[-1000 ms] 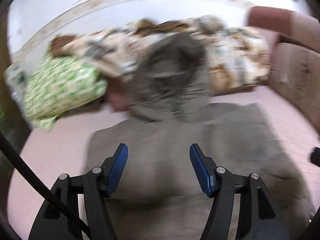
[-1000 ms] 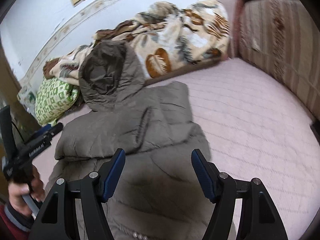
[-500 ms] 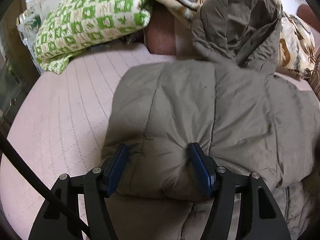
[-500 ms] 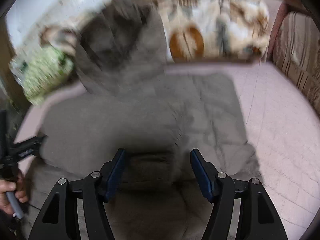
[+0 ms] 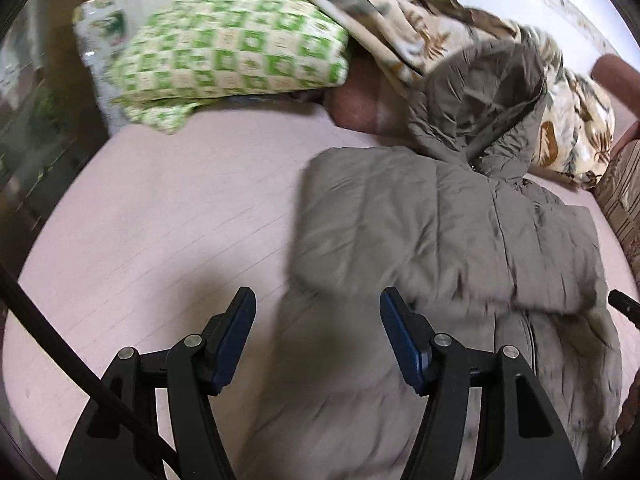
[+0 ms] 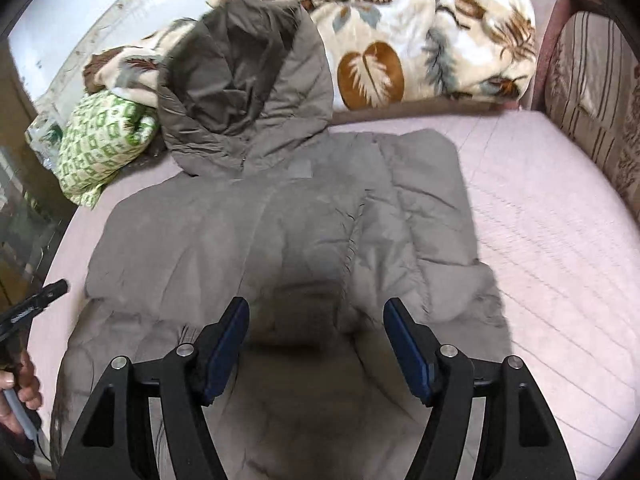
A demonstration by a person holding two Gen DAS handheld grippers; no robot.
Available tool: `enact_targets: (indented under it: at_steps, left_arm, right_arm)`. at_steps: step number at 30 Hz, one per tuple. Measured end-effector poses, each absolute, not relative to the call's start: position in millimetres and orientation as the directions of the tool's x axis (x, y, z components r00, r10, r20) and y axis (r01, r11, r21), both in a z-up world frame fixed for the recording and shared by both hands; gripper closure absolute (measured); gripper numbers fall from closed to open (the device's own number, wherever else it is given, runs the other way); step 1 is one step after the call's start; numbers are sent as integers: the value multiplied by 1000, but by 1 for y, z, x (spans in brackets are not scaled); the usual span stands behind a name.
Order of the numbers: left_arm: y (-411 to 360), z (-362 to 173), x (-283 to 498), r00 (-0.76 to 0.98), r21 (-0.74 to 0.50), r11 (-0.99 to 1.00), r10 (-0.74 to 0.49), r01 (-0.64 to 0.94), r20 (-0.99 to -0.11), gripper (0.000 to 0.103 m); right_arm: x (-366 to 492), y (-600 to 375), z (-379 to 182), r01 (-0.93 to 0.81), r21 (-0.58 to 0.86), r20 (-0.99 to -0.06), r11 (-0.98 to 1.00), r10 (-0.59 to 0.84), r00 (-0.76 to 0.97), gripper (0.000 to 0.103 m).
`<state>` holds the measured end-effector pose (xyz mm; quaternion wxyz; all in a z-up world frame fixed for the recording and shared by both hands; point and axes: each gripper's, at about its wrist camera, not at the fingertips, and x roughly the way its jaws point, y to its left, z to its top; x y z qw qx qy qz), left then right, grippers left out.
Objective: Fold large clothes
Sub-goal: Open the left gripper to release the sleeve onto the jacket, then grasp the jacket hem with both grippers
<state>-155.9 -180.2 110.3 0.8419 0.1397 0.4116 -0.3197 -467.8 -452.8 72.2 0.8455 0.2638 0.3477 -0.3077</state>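
Currently | grey hooded jacket (image 6: pixel 280 220) lying flat on pink bed (image 6: pixel 540 240), sleeves folded across body, hood (image 6: pixel 248 80) resting against leaf-print blanket (image 6: pixel 420 40) | left gripper (image 5: pixel 318 336) jaws standing apart, gripping nothing | right gripper (image 6: pixel 316 340) jaws opening, empty, hovering over jacket | small grey patch below hood, no writing readable

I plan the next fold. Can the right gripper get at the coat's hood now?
Probably yes: the right gripper, jaws opening and empty, hovers over the coat; the hood lies uncovered beyond.
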Motion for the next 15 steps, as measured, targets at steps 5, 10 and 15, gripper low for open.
enact_targets:
  at_steps: [5, 10, 15]
  left_arm:
    - [-106, 116, -192, 510, 7, 796, -380, 605, -772, 39]
    - [-56, 99, -239, 565, 83, 796, -347, 599, -749, 39]
    - [-23, 67, -257, 543, 46, 837, -311, 545, -780, 39]
  right_arm:
    - [-496, -425, 83, 677, 234, -738, 698, -326, 591, 29]
    - [-523, -388, 86, 645, 247, -722, 723, -307, 620, 29]
    - [-552, -352, 76, 658, 186, -740, 730, -336, 582, 29]
